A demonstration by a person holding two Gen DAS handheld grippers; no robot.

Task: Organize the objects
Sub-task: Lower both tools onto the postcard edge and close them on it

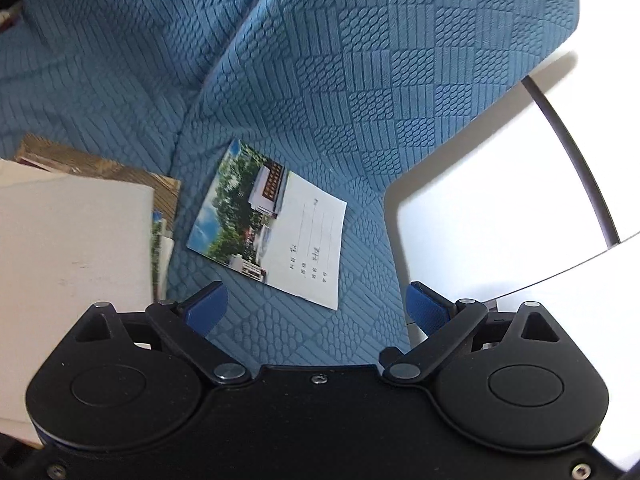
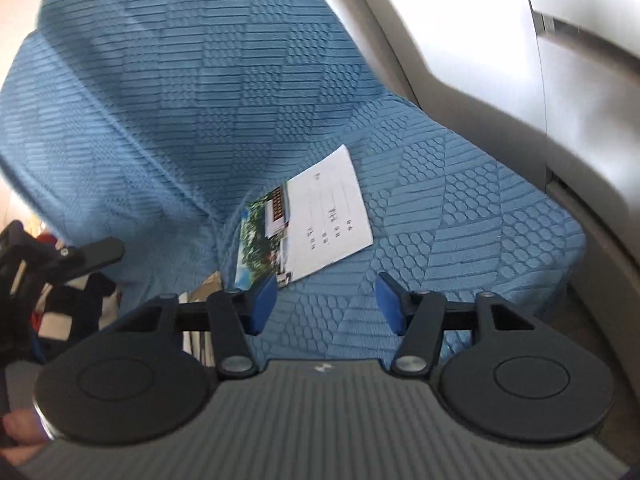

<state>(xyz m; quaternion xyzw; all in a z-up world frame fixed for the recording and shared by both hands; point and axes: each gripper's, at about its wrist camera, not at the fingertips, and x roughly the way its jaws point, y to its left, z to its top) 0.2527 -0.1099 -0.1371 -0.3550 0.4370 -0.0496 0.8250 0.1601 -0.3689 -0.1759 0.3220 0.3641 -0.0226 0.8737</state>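
Observation:
A notebook with a photo of trees and a building on its cover [image 1: 272, 228] lies flat on the blue textured sofa seat [image 1: 360, 120]. It also shows in the right wrist view [image 2: 308, 224]. My left gripper [image 1: 316, 312] is open and empty, just short of the notebook's near edge. My right gripper [image 2: 326, 304] is open and empty, also just short of the notebook. A stack of books and papers with a plain white cover on top [image 1: 72, 248] lies to the left of the notebook.
A white table surface with a dark rod [image 1: 500, 216] lies right of the sofa's edge. In the right wrist view a grey sofa frame [image 2: 500, 100] runs along the right. The other gripper's black body [image 2: 60, 260] shows at the left.

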